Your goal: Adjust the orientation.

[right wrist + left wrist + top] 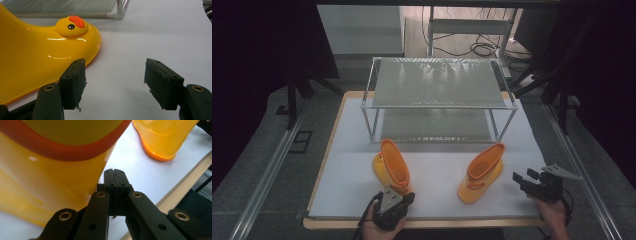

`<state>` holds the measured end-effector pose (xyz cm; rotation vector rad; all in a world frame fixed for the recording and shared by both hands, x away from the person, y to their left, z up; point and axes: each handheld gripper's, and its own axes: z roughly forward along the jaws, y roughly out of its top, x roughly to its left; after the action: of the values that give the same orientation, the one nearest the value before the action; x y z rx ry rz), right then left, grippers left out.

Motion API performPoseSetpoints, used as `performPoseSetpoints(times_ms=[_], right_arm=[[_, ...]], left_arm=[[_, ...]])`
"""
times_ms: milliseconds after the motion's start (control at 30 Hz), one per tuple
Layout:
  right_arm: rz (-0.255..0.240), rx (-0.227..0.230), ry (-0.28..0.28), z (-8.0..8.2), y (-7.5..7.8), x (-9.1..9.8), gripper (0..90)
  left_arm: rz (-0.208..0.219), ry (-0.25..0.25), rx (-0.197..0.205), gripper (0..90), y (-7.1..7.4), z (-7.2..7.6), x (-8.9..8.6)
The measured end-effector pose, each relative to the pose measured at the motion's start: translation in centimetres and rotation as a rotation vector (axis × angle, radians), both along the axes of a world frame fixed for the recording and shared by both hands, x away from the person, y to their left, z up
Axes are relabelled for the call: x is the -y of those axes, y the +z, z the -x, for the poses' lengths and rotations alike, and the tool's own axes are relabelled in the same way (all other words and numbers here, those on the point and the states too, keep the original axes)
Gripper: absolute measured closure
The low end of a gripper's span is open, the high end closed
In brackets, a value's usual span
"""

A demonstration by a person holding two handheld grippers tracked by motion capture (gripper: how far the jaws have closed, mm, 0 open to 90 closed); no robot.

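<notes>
Two yellow rain boots stand on a white table, in front of a metal shelf rack. The rack is the big thing at the back, with two flat shelves, one above the other.

The left boot is in front of the rack's left leg. It has an orange rim round its open top. The left gripper sits at the near end of this boot, far from the rack and close to the table's front edge. In the left gripper view its two black jaws are pressed tight together with nothing between them. They are just beside the yellow side of the left boot. I cannot tell if they touch it.

The right boot stands in front of the rack's right leg. Its open top leans toward the rack.

The right gripper is off to the right of that boot, a little apart from it and away from the rack. In the right gripper view its jaws stand wide apart with only white table between them. The right boot has a little duck face with an orange beak on its toe. The toe points toward a corner of the rack.
</notes>
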<state>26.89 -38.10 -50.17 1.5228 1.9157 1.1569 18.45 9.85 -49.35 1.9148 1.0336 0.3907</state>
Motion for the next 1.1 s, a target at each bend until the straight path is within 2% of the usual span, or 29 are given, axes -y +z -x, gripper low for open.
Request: performPoseSetpoints(times_ms=[67, 100, 200, 300, 333, 533, 567, 667, 700, 800, 933, 1000, 1033, 1067, 1100], right_arm=[[-0.001, 0.0, -0.001, 0.0, -0.1, 0.0, 32.9], [0.001, -0.003, 0.001, 0.0, -0.1, 0.0, 32.9], [0.001, -0.006, 0.001, 0.0, -0.1, -0.1, 32.9], [0.002, -0.009, 0.004, -0.1, -0.2, -0.2, 32.9], [0.002, -0.009, 0.004, -0.1, -0.2, -0.2, 32.9], [0.004, -0.012, 0.007, -0.1, -0.3, -0.4, 32.9], [0.004, -0.013, 0.007, -0.1, -0.3, -0.4, 32.9], [0.006, -0.013, 0.008, -0.1, -0.3, -0.4, 32.9], [0.004, -0.014, 0.007, -0.1, -0.3, -0.3, 32.9], [0.008, -0.017, 0.007, -0.1, -0.3, -0.2, 32.9], [0.007, -0.015, 0.004, -0.1, -0.3, -0.2, 32.9], [0.004, -0.015, 0.003, -0.1, -0.3, -0.2, 32.9], [0.004, -0.015, 0.003, -0.1, -0.3, -0.2, 32.9], [0.002, -0.017, 0.002, -0.1, -0.4, -0.2, 32.9], [0.002, -0.017, 0.002, -0.1, -0.4, -0.2, 32.9]], left_arm=[[0.006, 0.009, -0.005, 89.7, 0.0, 0.3, -1.2], [0.006, 0.009, -0.005, 89.7, 0.0, 0.3, -1.2], [0.038, 0.024, -0.027, 89.7, -0.1, 0.4, -3.6], [0.049, 0.051, -0.033, 89.6, -0.1, 0.5, -5.4], [0.049, 0.051, -0.033, 89.6, -0.1, 0.5, -5.4], [0.073, 0.129, -0.044, 89.5, -0.1, 0.4, -8.2], [0.088, 0.146, -0.056, 89.4, -0.1, 0.1, -9.2], [0.096, 0.162, -0.066, 88.2, -0.1, -0.2, -10.0], [0.098, 0.182, -0.067, 88.1, -0.1, -0.5, -10.6], [0.111, 0.198, -0.07, 87.6, -0.1, -0.7, -11.2], [0.102, 0.188, -0.075, 87.4, -0.2, -0.4, -11.0], [0.107, 0.154, -0.077, 87.8, -0.1, 0.1, -10.4], [0.107, 0.154, -0.077, 87.8, -0.1, 0.1, -10.4], [0.102, 0.118, -0.075, 87.6, 0.1, 0.3, -9.6], [0.102, 0.118, -0.075, 87.2, 0.1, 0.3, -9.6]])
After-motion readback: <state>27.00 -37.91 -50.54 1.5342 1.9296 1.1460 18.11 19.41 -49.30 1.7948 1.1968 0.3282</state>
